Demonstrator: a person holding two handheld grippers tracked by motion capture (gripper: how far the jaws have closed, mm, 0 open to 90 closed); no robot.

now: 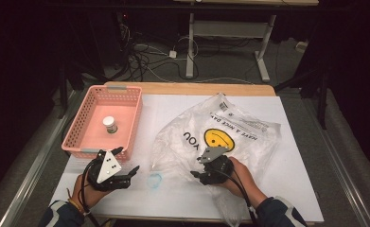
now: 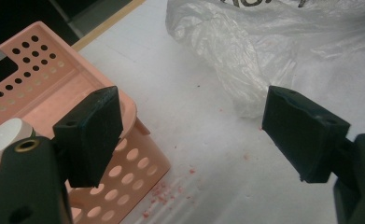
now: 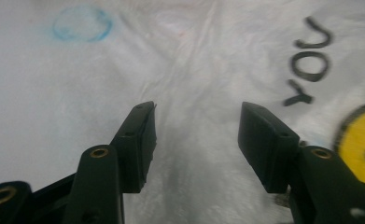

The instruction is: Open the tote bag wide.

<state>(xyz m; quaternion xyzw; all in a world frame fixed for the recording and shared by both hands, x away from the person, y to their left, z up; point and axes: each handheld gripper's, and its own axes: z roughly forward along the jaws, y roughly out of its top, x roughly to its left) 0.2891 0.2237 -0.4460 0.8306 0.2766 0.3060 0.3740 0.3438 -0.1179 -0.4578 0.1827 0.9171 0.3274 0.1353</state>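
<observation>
A crumpled clear plastic bag [image 1: 230, 127] with a yellow smiley face [image 1: 219, 139] and black lettering lies on the white table cover, right of centre. My right gripper [image 1: 197, 169] hovers over the bag's near edge, jaws apart; in the right gripper view only the bag's film [image 3: 194, 56] lies beyond the right gripper [image 3: 196, 112], nothing between the pads. My left gripper [image 1: 127, 160] stands open by the near right corner of a pink perforated basket [image 1: 74, 137]. A small white-lidded jar [image 1: 110, 124] stands inside the basket. From the left gripper [image 2: 189, 107] I see the basket corner [image 2: 138, 163], the jar [image 2: 5, 135] and the bag [image 2: 264, 42].
A faint blue ring mark [image 1: 154, 180] sits on the white cover [image 1: 286, 179] between the two grippers, also seen as a blue ring [image 3: 82, 23]. Small reddish crumbs [image 2: 164, 191] lie by the basket. The wooden table edge [image 1: 192, 88] runs along the far side; cables and desk legs are beyond.
</observation>
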